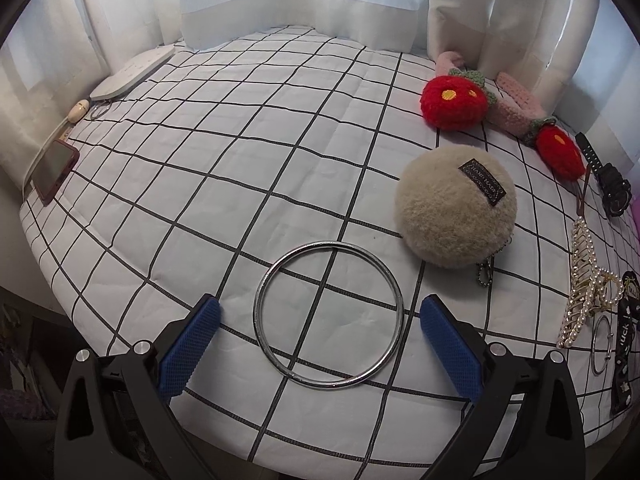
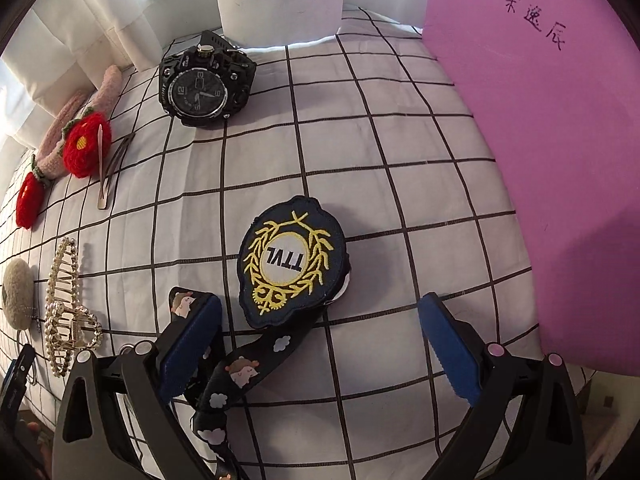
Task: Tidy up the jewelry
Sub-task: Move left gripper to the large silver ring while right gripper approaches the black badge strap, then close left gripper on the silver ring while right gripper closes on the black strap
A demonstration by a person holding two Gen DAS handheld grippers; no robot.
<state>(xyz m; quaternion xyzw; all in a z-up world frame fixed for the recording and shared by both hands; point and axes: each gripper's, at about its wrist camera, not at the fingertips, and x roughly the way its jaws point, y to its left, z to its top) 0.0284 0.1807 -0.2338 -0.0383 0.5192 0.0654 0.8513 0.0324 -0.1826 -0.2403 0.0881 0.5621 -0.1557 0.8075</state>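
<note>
I keep both grippers spread: left gripper (image 1: 320, 308) straddles the bangle (image 1: 329, 315) for pickup, right gripper (image 2: 320, 308) brackets the patch (image 2: 292, 260) at 12 o'clock.

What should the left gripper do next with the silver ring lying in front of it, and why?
Probably lower the left gripper and shift it sideways so one finger goes inside the silver bangle, then close on its rim. The jaws stand open with the bangle lying flat on the checked cloth between the blue pads, untouched; squeezing across the whole hoop looks likely to slip.
</note>
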